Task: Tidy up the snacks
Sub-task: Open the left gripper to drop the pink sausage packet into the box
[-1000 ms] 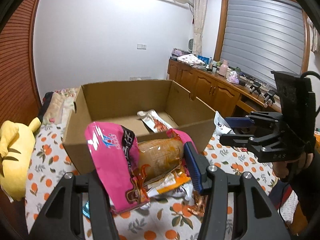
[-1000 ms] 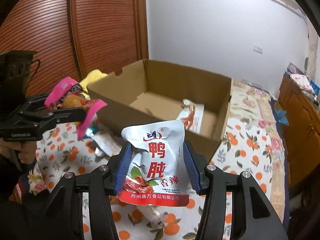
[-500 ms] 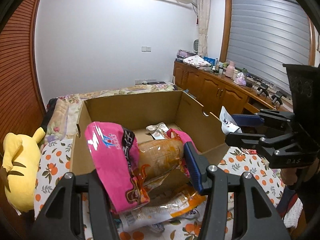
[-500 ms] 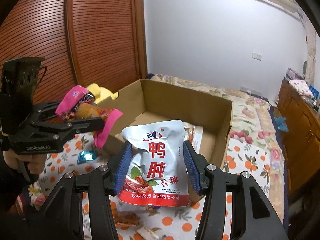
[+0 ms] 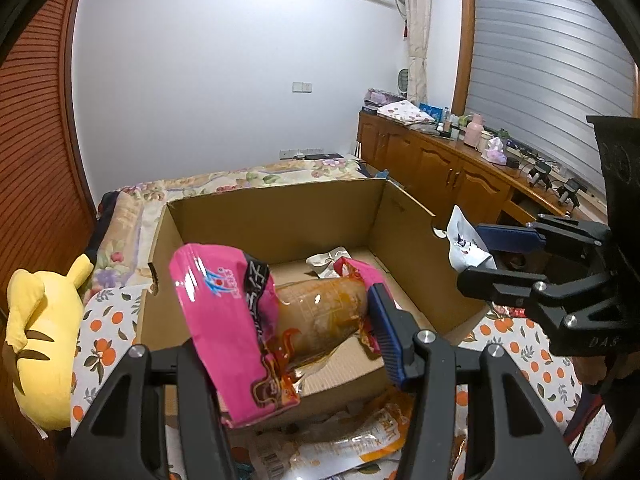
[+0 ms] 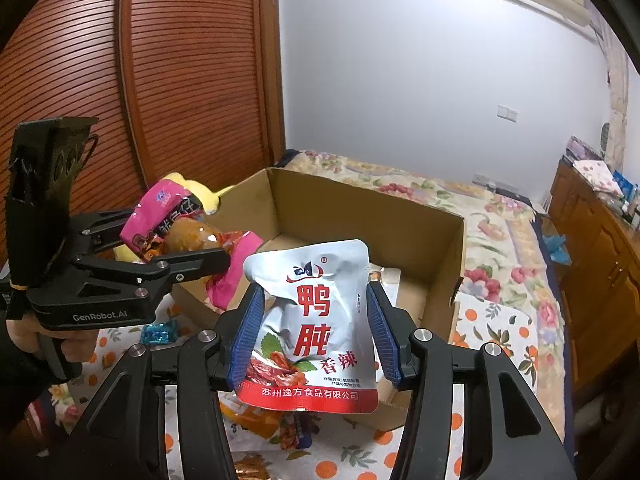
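Pink foil fills the near view: the left gripper (image 5: 316, 332) is clamped on a pink snack packet (image 5: 240, 320), held above the near edge of the cardboard box (image 5: 280, 216), probably so it can fall inside once let go. Beside it, the right gripper (image 6: 312, 328) pinches a silver pouch (image 6: 316, 320) with red lettering upright over the box's near right corner, likely for the same drop. Below both, loose snack wrappers (image 5: 360, 448) lie on the orange-patterned sheet (image 6: 472, 320) of the bed, just outside the box. One silver packet (image 5: 326, 258) already rests on the box floor. Farther off, a yellow plush toy (image 5: 36, 340) lies at the bed's left edge; wooden cabinets (image 5: 440, 168) line the right wall.
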The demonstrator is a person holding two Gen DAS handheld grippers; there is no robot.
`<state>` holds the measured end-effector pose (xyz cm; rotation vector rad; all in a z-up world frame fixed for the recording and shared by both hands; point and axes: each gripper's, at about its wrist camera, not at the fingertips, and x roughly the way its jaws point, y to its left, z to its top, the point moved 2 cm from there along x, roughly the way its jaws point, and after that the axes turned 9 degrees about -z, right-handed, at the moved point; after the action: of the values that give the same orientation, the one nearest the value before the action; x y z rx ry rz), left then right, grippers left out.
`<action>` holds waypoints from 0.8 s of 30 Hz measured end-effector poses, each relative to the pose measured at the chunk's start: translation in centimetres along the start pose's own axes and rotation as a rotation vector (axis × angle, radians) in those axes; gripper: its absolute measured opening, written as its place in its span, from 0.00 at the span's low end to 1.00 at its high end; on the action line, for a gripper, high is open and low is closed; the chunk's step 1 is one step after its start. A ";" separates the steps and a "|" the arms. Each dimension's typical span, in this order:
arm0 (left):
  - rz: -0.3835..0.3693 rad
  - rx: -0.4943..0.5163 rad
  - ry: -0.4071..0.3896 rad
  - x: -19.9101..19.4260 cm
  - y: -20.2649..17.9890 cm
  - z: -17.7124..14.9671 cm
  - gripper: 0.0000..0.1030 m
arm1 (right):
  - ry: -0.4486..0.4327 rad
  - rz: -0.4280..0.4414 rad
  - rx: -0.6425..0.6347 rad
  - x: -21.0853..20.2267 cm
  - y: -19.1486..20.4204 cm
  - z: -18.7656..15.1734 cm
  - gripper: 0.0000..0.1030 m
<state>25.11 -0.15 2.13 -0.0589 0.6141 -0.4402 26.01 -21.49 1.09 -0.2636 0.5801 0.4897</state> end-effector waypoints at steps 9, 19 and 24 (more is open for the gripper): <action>0.034 -0.015 0.013 1.4 0.6 -0.3 0.51 | 0.031 -0.034 0.014 2.0 -0.4 -0.1 0.51; 0.041 -0.010 -0.018 0.2 0.7 0.1 0.51 | 0.065 -0.050 0.062 4.0 -1.4 -0.5 0.51; 0.052 0.000 -0.024 -0.5 0.7 0.1 0.55 | 0.087 -0.045 0.094 5.3 -1.7 -0.4 0.52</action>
<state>25.05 0.71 2.32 -0.0479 0.5905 -0.3884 30.54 -21.18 -2.14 -0.2087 0.6792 0.4073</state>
